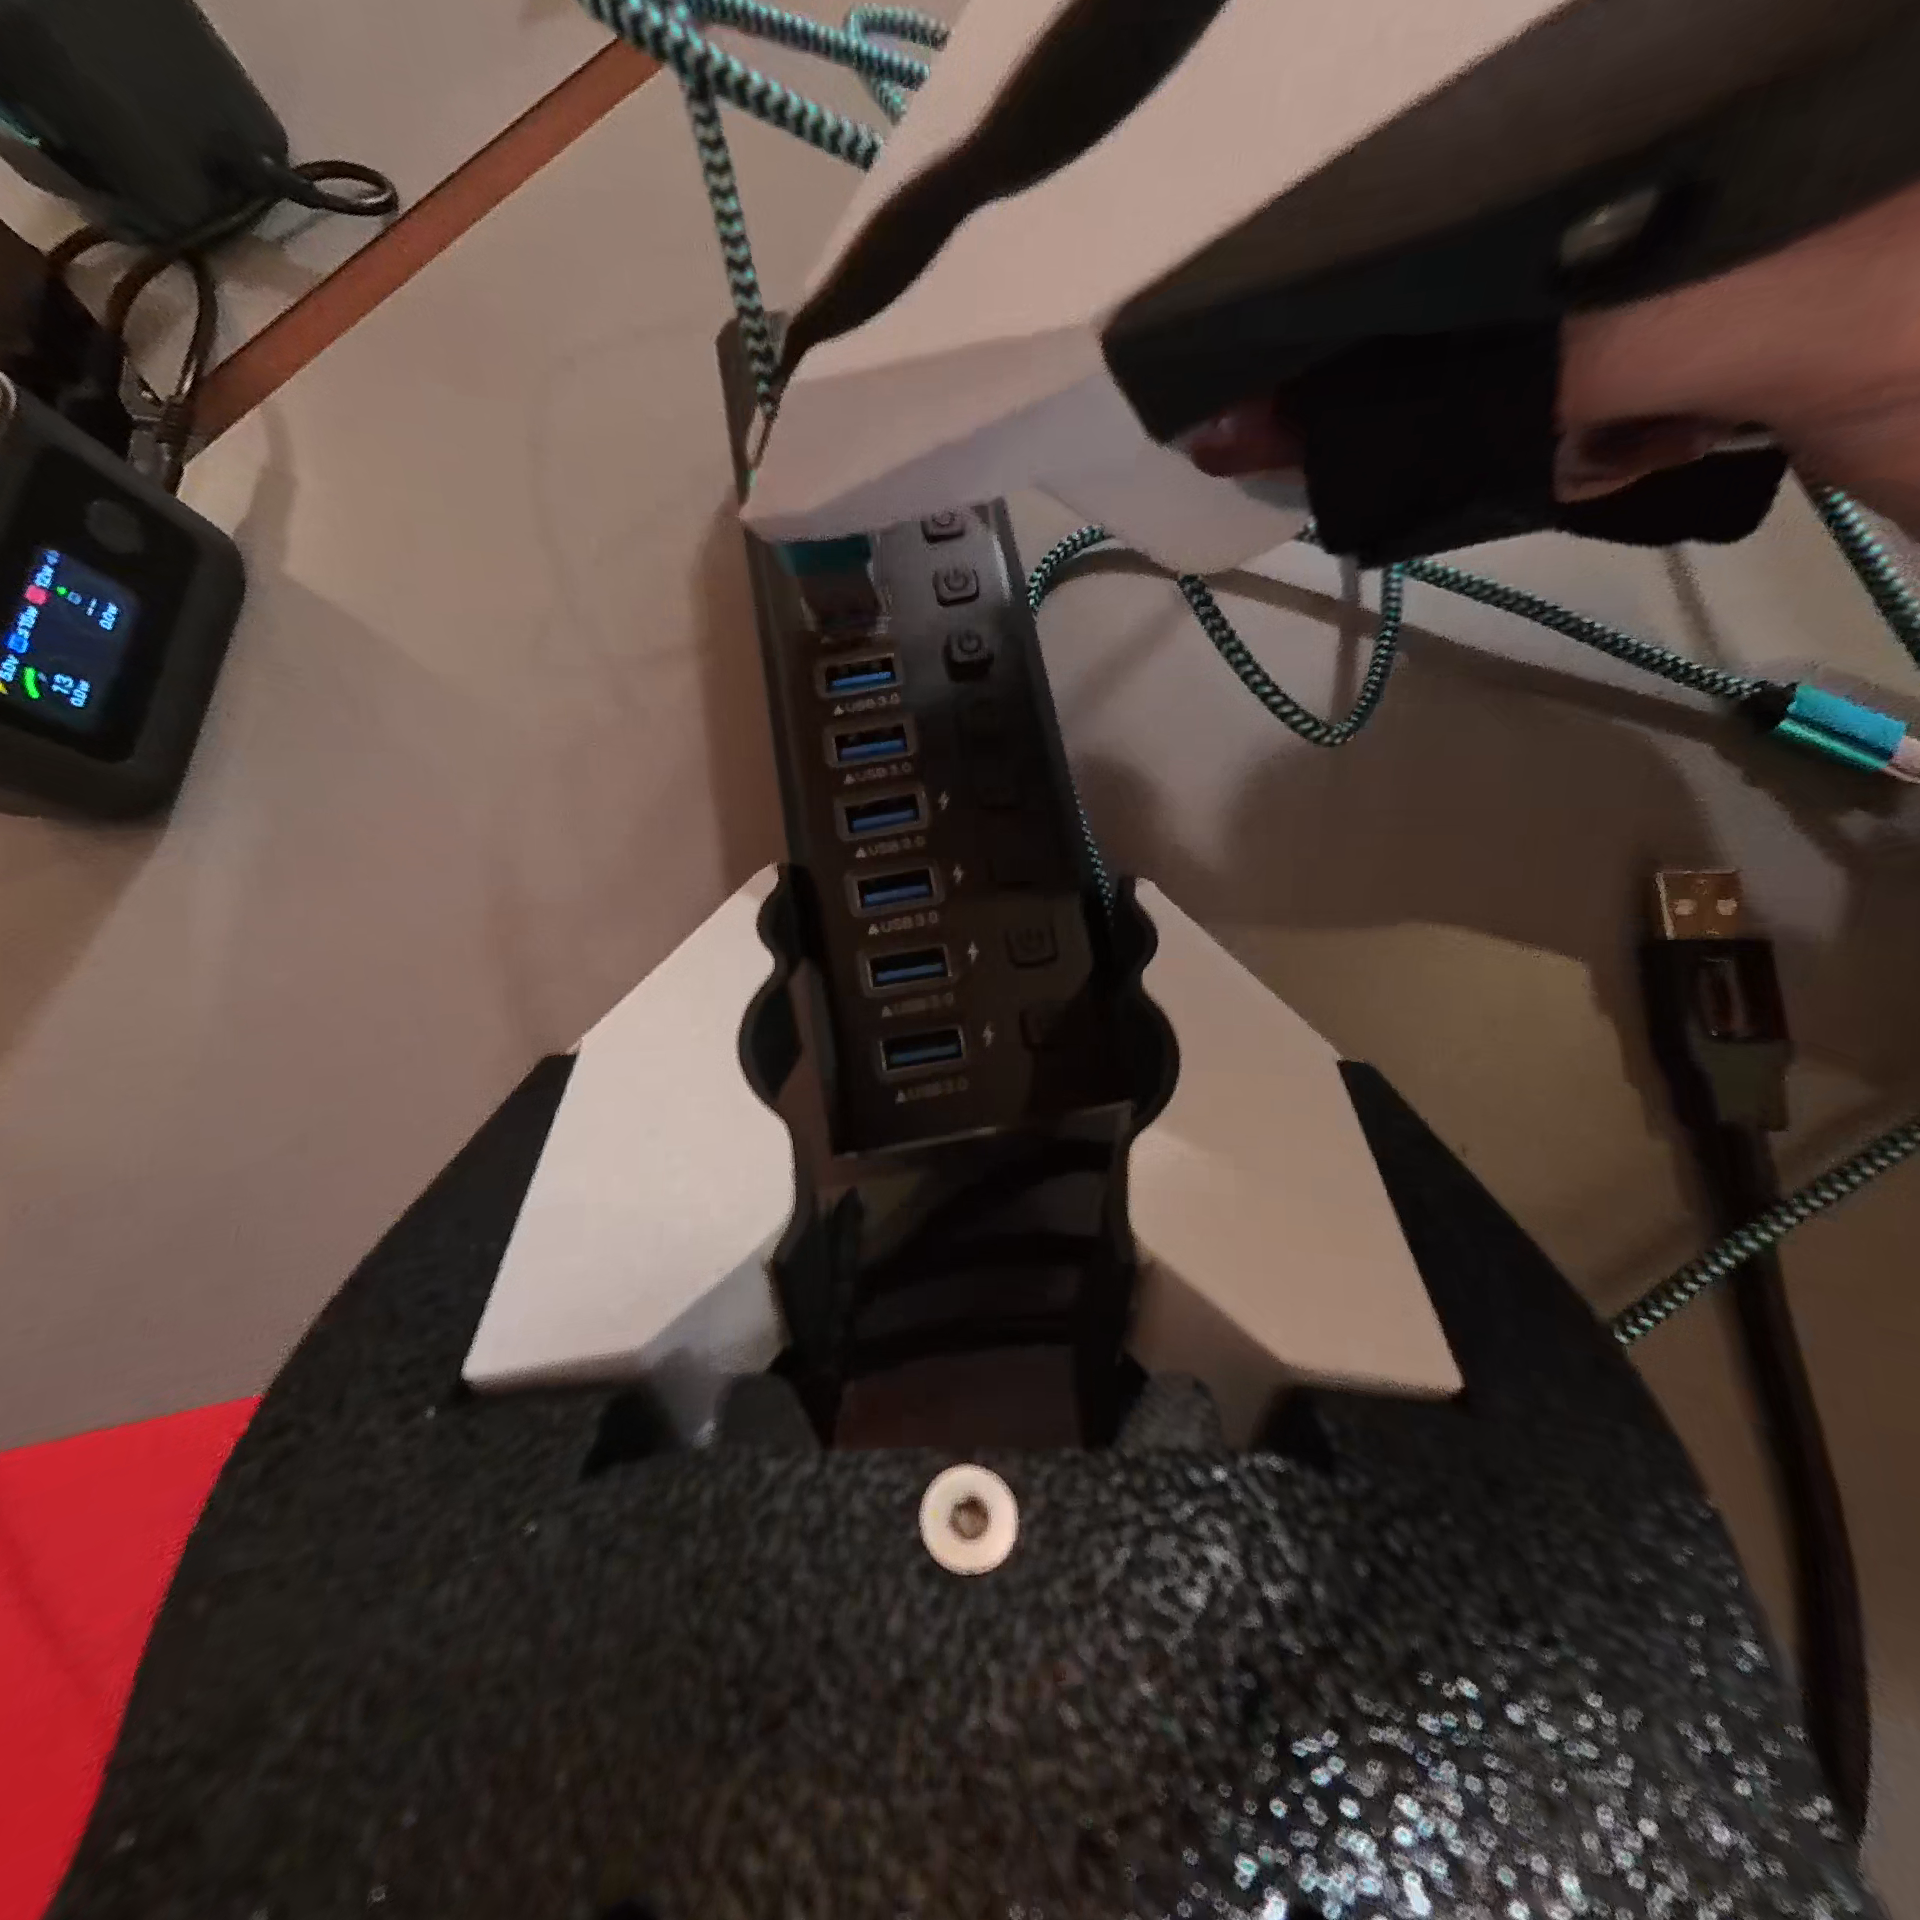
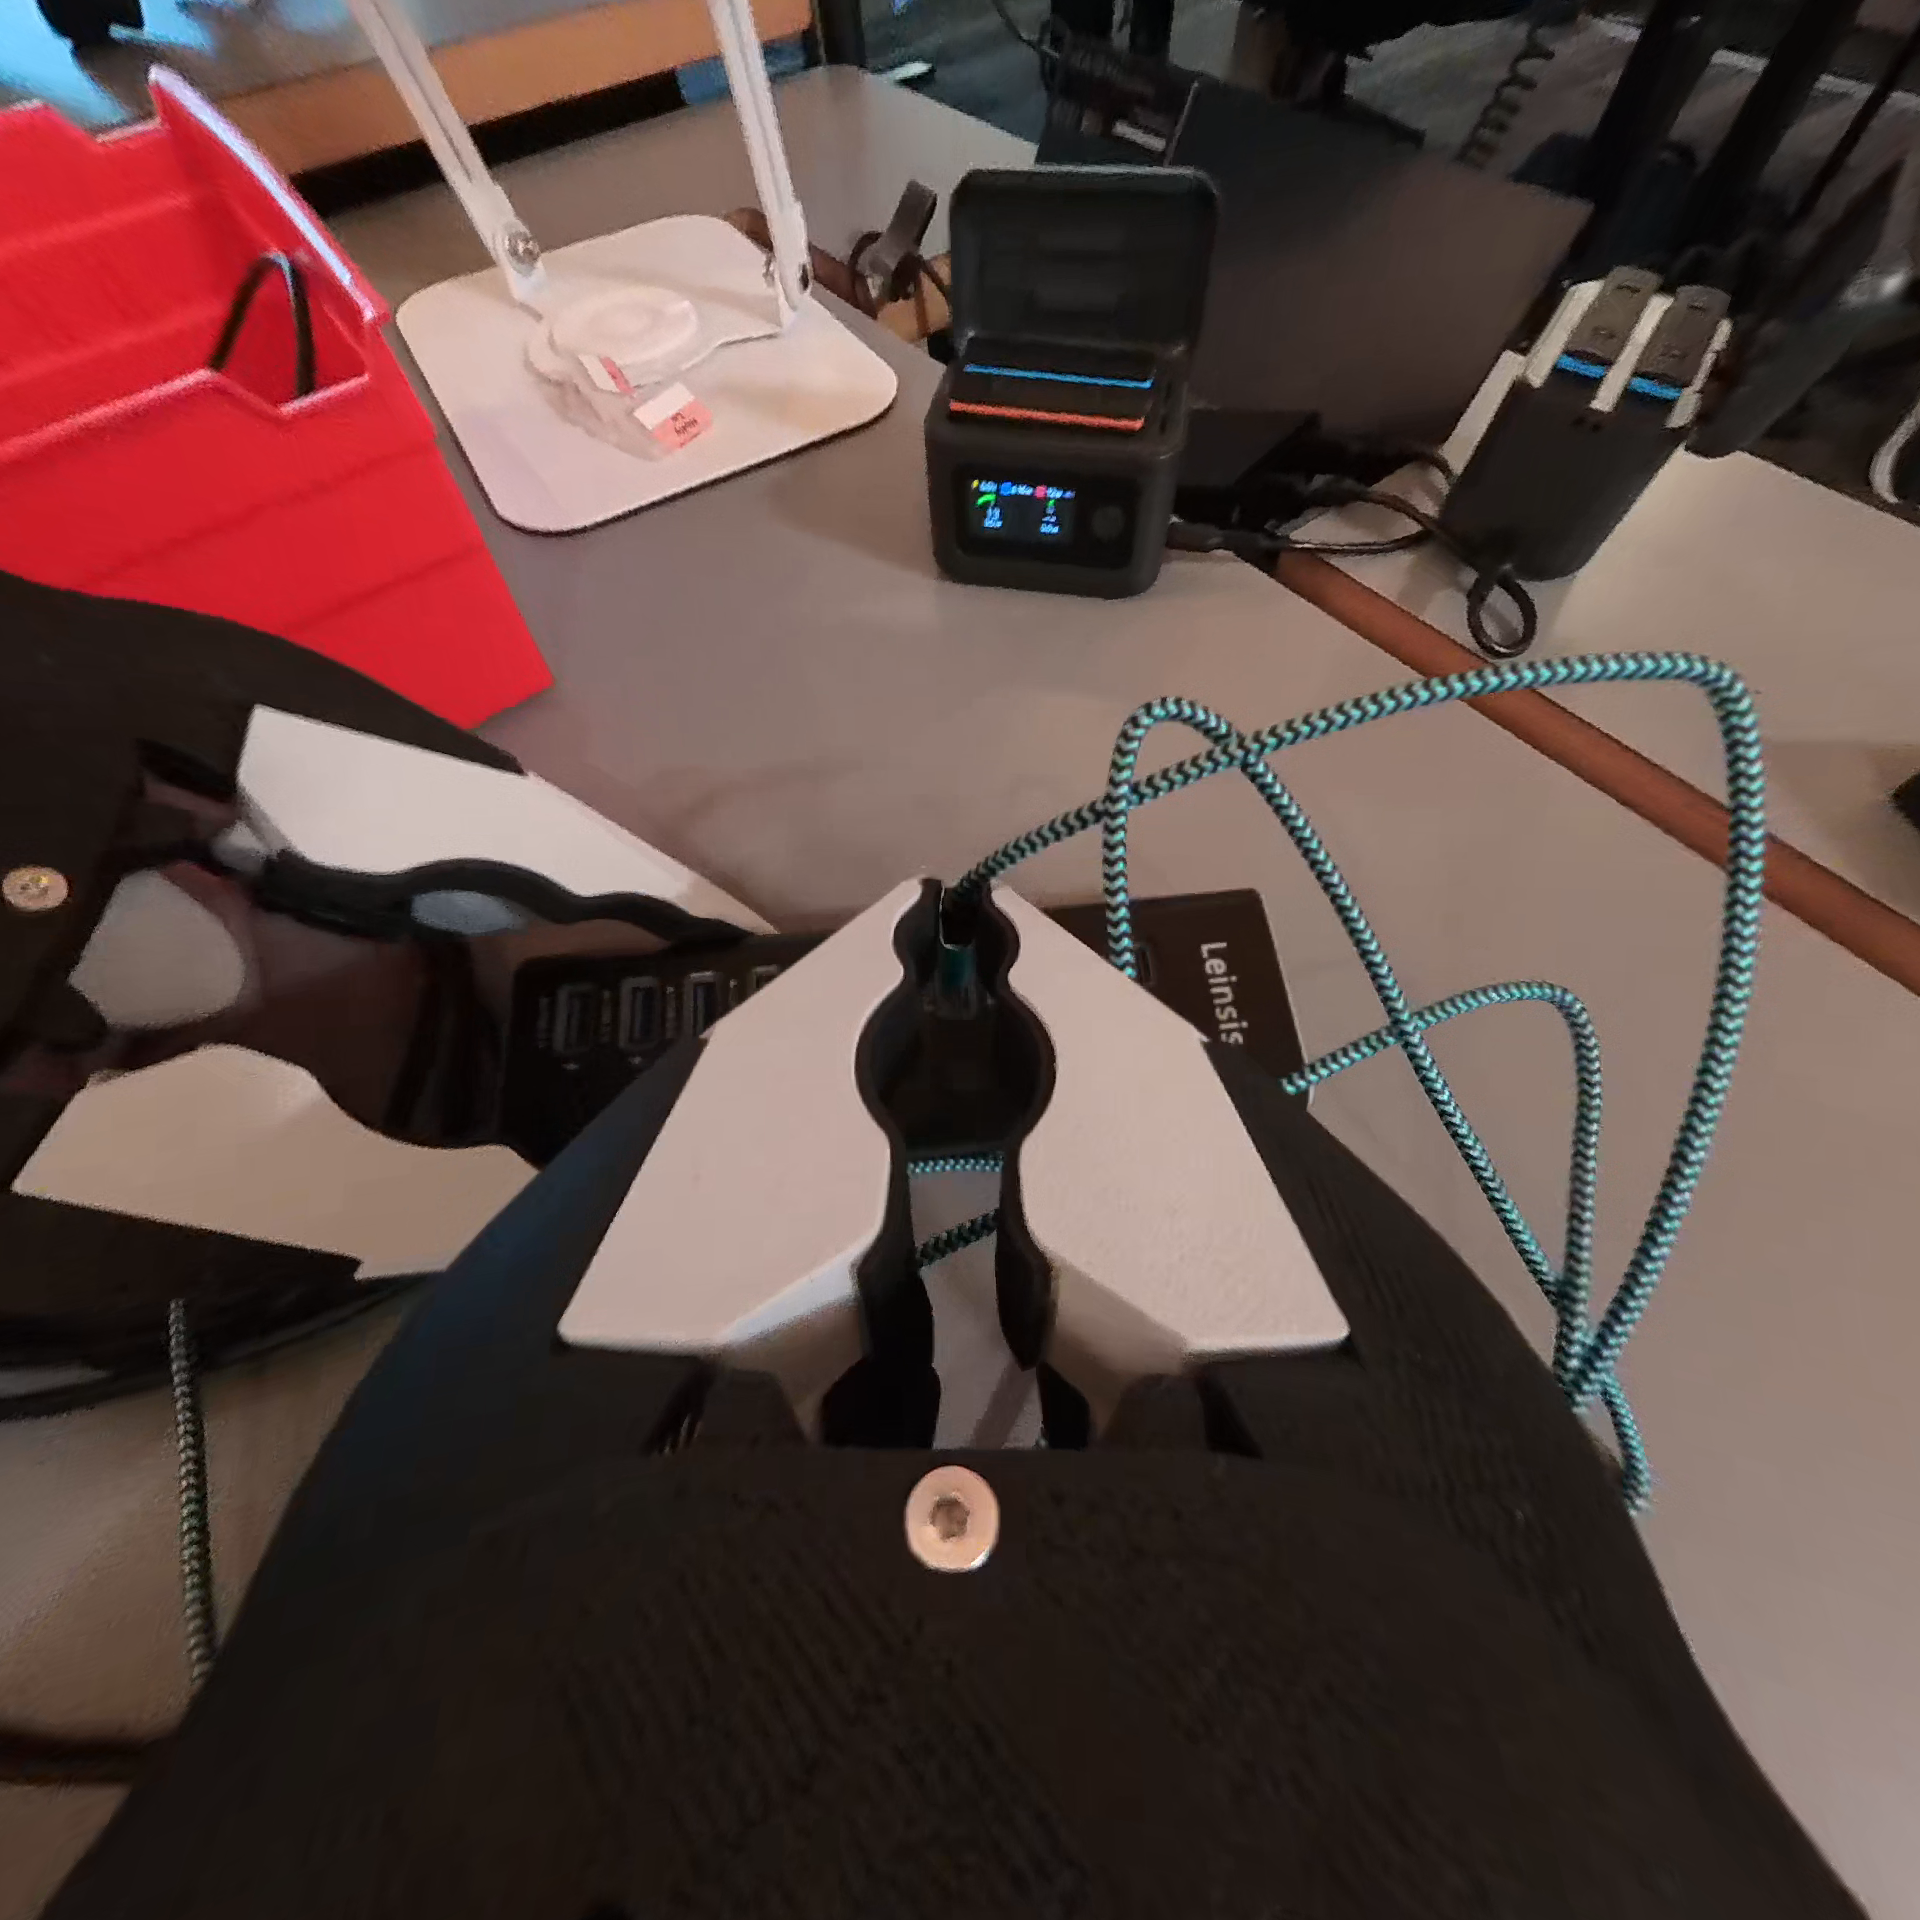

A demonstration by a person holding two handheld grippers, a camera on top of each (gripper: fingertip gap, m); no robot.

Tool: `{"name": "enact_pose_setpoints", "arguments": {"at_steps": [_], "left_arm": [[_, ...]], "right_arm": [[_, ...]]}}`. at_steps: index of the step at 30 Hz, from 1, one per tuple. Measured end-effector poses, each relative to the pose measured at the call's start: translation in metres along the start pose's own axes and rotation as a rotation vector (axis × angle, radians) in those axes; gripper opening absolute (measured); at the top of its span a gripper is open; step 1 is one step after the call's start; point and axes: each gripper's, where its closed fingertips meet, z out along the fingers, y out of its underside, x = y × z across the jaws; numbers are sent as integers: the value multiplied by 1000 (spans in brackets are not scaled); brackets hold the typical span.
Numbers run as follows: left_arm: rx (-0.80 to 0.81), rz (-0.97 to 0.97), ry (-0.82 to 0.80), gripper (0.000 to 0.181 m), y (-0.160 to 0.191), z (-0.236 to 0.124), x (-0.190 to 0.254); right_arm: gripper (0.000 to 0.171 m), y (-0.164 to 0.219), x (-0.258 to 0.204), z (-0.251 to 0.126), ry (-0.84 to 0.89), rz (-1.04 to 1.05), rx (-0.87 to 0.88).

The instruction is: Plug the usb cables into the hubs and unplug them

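A long black USB hub (image 1: 935, 883) with a row of blue ports lies on the grey table. My left gripper (image 1: 951, 935) is shut on the hub's near end, one finger on each long side. My right gripper (image 2: 956, 920) is shut on the teal plug (image 2: 954, 966) of a teal-and-black braided cable (image 2: 1455, 696). It holds the plug at a port near the hub's far end (image 1: 826, 566); how deep the plug sits is hidden. The hub also shows in the right wrist view (image 2: 1226, 966), with my left gripper (image 2: 468, 914) on it.
Two loose cable ends lie right of the hub: a teal connector (image 1: 1829, 727) and a black USB plug (image 1: 1699, 914). A black charger box with a lit screen (image 2: 1049, 499), a red bin (image 2: 208, 416), a white lamp base (image 2: 644, 384) and another black charger (image 2: 1558, 468) stand behind.
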Motion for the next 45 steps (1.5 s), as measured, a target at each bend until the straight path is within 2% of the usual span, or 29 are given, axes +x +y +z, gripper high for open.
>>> {"name": "enact_pose_setpoints", "arguments": {"at_steps": [1, 12, 18, 23, 30, 35, 40, 45], "left_arm": [[-1, -2, 1, 59, 0, 0, 0], [2, -7, 2, 59, 0, 0, 0], [2, -6, -5, 59, 0, 0, 1], [16, -34, 8, 59, 0, 0, 1], [16, -42, 8, 59, 0, 1, 1], [14, -47, 12, 59, 0, 1, 1], [11, -53, 22, 58, 0, 1, 1], [13, -56, 27, 59, 0, 1, 1]], "right_arm": [[4, 1, -1, 0, -6, -15, -1], [5, 2, -1, -1, -43, -67, 0], [5, 3, -3, -2, -107, 5, 2], [5, 3, -5, 0, -45, -128, -4], [5, 3, -1, 0, -26, -104, 23], [5, 4, -1, -4, -95, 36, 21], [5, 4, -4, 0, -92, -70, -16], [5, 5, -3, -1, -153, -73, -41]]}}
